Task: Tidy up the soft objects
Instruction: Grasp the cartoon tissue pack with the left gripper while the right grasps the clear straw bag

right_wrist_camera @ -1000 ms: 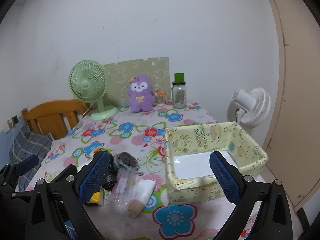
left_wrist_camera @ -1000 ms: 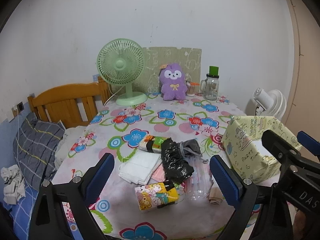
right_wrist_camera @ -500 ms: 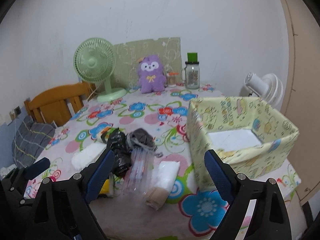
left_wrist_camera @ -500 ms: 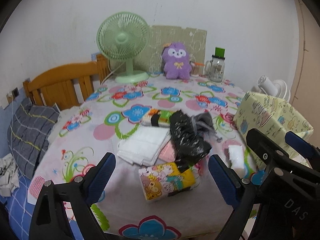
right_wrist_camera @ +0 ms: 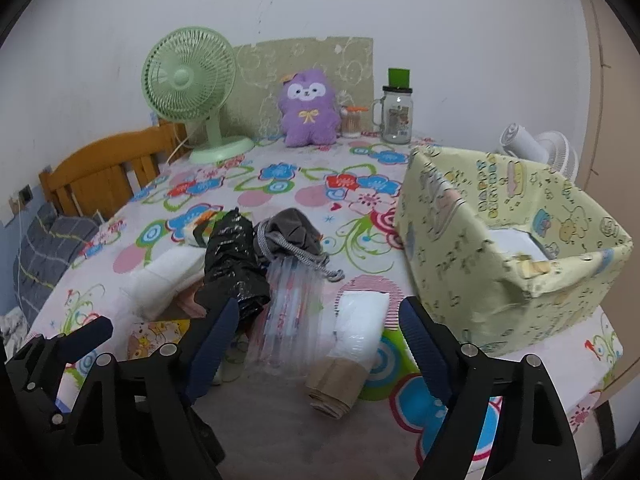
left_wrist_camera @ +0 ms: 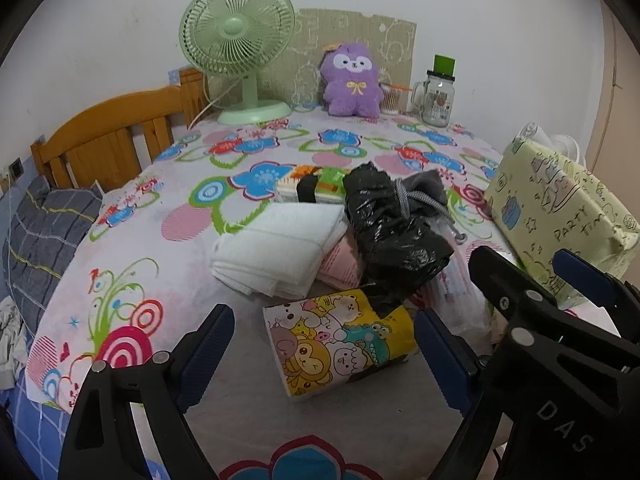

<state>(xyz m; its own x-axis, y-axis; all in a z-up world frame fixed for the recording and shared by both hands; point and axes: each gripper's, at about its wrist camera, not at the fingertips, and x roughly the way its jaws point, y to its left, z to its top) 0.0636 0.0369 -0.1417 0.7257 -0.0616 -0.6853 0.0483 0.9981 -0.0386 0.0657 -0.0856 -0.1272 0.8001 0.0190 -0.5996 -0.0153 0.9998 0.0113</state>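
Left wrist, cartoon-print roll point(left_wrist_camera: 340, 346) lying crosswise, white end leftward

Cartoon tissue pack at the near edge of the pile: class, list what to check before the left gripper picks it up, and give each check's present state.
1. Left gripper open, holding nothing: ok.
2. Cartoon tissue pack lies between its fingers: ok.
3. Pack free of the pile: not ok, the black plastic bag overlaps its far corner.
4. Right gripper open and empty: ok.
5. Yellow fabric box upright with its top open: ok; only a white base shows inside.
6. Fingers low enough to close on the pack: cannot tell.
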